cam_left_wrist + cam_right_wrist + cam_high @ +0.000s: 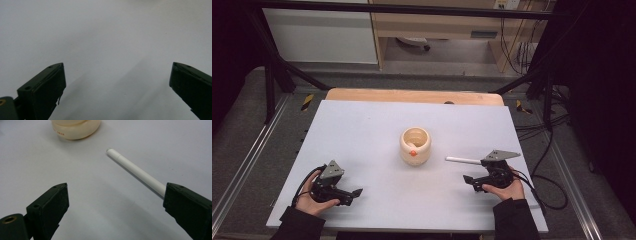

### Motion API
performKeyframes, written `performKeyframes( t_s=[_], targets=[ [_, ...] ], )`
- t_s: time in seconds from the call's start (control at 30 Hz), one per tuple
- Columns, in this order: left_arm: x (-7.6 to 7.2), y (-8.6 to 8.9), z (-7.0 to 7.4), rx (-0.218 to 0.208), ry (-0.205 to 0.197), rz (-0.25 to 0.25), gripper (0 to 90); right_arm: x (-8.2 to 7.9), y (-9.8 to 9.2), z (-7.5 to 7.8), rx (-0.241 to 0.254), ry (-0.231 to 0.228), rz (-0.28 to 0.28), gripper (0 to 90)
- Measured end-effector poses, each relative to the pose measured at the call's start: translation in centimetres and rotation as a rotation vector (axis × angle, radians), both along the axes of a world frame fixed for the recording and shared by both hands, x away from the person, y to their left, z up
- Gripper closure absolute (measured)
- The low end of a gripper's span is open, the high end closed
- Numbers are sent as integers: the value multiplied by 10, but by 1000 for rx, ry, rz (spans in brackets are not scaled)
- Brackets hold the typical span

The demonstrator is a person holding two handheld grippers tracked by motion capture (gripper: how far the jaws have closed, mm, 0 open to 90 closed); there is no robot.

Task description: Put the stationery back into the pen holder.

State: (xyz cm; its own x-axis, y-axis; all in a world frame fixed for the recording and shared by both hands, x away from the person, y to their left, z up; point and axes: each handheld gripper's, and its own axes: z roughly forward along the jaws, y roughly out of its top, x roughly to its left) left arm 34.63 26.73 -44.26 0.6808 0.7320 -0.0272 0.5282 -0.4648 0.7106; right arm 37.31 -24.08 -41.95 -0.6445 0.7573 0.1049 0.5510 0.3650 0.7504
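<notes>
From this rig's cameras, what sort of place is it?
Likely a lab or workshop data-collection station, not a home. A white table sits inside a black metal frame on grey carpet, cables trail across the floor, and a person holds a claw in each hand beside a cream pot.

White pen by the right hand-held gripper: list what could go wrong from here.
1. The white pen lies off to one side, running behind one jaw of the open right hand-held gripper, not between the jaws. Closing now would likely miss it or nudge it.
2. It is round and lies flat on the smooth white table, so a push could roll it.
3. The cream cup stands near the pen's far tip; a sliding pen might strike it.
</notes>
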Motion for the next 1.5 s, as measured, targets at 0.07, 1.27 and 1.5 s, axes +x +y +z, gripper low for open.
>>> performKeyframes(
  t_s=[0.07, 1.27, 1.5],
  targets=[
    [0, 0, 0, 0, 3, 0, 9, 2, -1, 0, 2, -6, -3, 78],
    [1, -1, -1, 7, 3, -9, 13, 61, 13, -7, -144, -10, 170, 396],
    [2, -1, -2, 10, 6, -9, 14, 70, 15, -11, -206, 14, 224, 509]
  ],
)
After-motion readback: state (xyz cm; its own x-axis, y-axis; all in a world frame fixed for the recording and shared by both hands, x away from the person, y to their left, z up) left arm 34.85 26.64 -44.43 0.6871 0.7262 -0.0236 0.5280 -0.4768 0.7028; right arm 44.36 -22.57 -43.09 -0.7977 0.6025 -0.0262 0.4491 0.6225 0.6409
